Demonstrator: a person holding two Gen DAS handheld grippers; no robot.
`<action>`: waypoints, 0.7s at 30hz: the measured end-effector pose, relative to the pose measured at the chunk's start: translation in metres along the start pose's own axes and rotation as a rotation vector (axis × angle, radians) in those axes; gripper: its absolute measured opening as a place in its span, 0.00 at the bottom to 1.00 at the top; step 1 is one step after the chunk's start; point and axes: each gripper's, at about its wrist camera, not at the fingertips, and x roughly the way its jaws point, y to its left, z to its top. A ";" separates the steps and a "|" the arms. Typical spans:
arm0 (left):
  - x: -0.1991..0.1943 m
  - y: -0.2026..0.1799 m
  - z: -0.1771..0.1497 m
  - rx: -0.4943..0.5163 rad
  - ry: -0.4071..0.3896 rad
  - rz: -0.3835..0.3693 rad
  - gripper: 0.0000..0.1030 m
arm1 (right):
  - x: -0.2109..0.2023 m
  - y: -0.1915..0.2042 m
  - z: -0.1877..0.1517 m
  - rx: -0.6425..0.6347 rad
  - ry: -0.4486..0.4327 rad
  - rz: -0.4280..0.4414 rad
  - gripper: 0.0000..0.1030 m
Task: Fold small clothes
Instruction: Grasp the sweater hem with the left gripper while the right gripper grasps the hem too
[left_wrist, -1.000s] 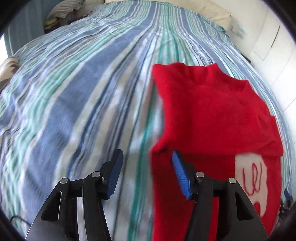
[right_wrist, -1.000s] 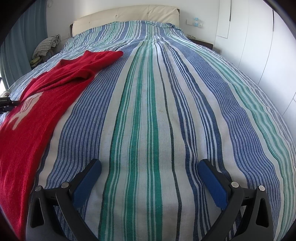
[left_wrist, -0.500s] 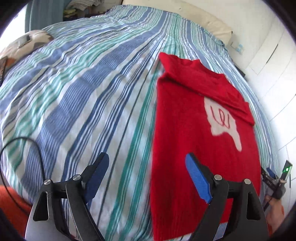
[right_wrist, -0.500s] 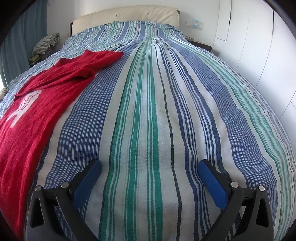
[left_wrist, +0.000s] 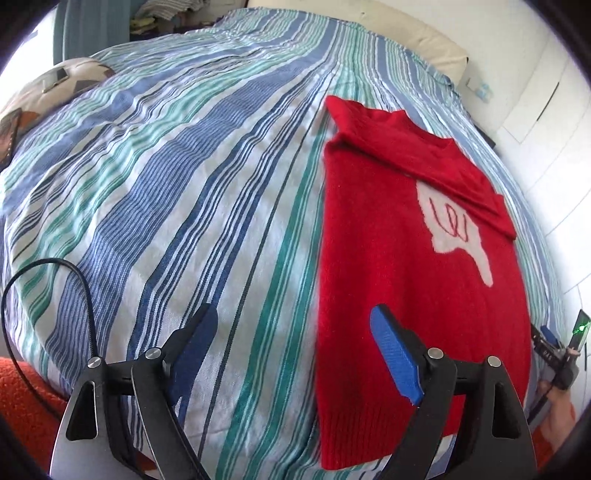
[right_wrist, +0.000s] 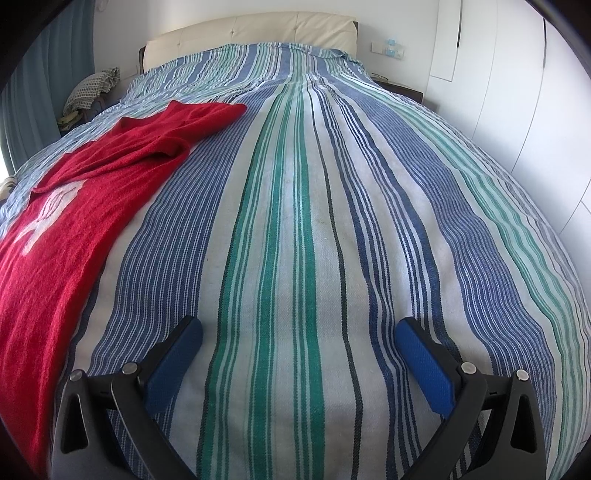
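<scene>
A red sweater (left_wrist: 399, 266) lies flat on the striped bedspread (right_wrist: 295, 221), sleeves folded across. Left gripper (left_wrist: 295, 354) and right gripper (right_wrist: 299, 365) hover, jaws apart, holding nothing.

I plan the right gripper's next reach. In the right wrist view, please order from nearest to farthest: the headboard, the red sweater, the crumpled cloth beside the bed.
1. red sweater, left, on the bedspread.
2. crumpled cloth, far left, off the bed.
3. headboard, farthest, at the top.
</scene>
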 end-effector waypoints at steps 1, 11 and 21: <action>-0.003 0.000 0.001 -0.003 -0.003 -0.006 0.84 | 0.000 0.000 0.000 0.000 0.003 0.001 1.00; -0.008 0.002 -0.022 0.024 0.121 -0.079 0.84 | -0.075 0.010 0.018 0.160 0.154 0.338 0.98; 0.006 -0.024 -0.045 0.117 0.259 -0.119 0.38 | -0.057 0.075 -0.050 0.297 0.435 0.609 0.74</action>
